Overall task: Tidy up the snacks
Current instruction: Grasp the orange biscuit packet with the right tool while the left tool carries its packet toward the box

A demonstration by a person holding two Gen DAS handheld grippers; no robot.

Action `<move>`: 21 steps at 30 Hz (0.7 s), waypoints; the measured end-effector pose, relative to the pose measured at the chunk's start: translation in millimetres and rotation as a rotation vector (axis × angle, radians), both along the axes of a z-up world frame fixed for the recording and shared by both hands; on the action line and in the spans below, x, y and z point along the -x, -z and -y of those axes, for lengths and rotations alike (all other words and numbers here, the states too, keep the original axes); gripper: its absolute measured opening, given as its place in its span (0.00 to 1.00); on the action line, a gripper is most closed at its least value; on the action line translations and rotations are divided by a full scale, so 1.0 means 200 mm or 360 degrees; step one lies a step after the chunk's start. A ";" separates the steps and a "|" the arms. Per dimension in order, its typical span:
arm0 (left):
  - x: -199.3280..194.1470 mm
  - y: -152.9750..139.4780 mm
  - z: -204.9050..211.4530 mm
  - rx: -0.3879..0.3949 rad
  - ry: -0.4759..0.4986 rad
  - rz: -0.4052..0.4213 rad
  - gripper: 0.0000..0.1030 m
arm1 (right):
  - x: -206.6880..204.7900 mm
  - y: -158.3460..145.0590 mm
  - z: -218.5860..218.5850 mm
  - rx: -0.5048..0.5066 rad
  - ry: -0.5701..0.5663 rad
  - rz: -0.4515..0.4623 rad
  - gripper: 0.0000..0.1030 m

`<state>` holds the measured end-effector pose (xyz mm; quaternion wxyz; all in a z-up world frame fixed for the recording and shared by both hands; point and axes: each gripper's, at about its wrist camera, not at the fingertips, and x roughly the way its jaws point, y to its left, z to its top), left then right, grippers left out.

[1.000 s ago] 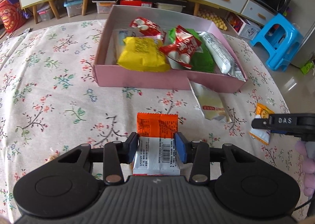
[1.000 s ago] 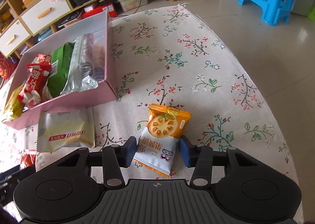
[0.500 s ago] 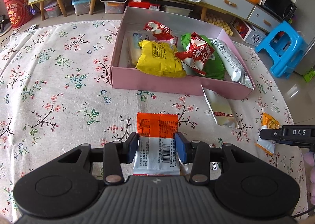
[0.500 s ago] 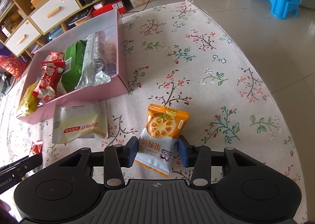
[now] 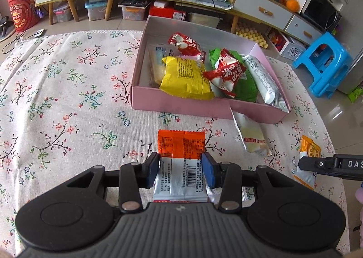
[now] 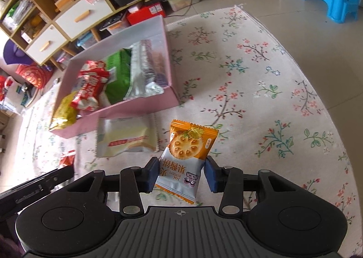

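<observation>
Both grippers have a packet between their blue pads. On my left gripper (image 5: 180, 170) the jaws are narrowed onto an orange-and-silver foil snack packet (image 5: 181, 160), barcode side up, the pads pressing its two long edges; its orange end sticks out ahead of the fingertips over the floral tablecloth (image 5: 68, 99). On my right gripper (image 6: 181, 174) the jaws have just been closing, and an orange-and-pale-blue jam biscuit packet (image 6: 186, 155) sits between them at a slant. My left pad touches its edge; whether the right pad presses the other edge I cannot tell, though the packet looks lifted clear of the cloth, so I read it as held.

Ahead of my left gripper stands a shallow pink cardboard box (image 5: 181, 102) on the cloth. It holds a yellow crinkled bag (image 5: 186, 77), two red-and-white sweet wrappers (image 5: 226, 71), a green pouch (image 5: 245, 86) and a long silver-white sleeve (image 5: 261, 78) leaning along the right wall. Just outside the box's near right corner, a pale yellow flat sachet (image 5: 251, 135) lies on the tablecloth, touching the wall. Beyond the table edge I see a blue plastic stool (image 5: 324, 65) on the tiled floor.
</observation>
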<state>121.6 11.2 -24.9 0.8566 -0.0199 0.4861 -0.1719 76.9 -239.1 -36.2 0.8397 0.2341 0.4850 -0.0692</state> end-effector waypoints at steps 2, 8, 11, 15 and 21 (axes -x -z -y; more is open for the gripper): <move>0.00 -0.02 -0.01 0.0012 -0.0001 0.0008 0.37 | 0.01 -0.02 -0.01 -0.0016 -0.0010 0.0017 0.41; -0.01 -0.06 -0.04 0.0057 -0.0034 0.0035 0.37 | 0.03 -0.06 -0.02 -0.0068 -0.0027 0.0060 0.41; -0.01 -0.08 -0.06 0.0081 -0.0050 0.0058 0.37 | 0.03 -0.08 -0.02 -0.0091 -0.0018 0.0086 0.41; -0.02 -0.10 -0.07 0.0124 -0.0081 0.0090 0.37 | 0.02 -0.10 -0.01 -0.0136 0.0008 0.0136 0.41; -0.05 -0.13 -0.08 0.0188 -0.0117 0.0110 0.37 | -0.03 -0.12 0.01 -0.0230 0.0039 0.0199 0.41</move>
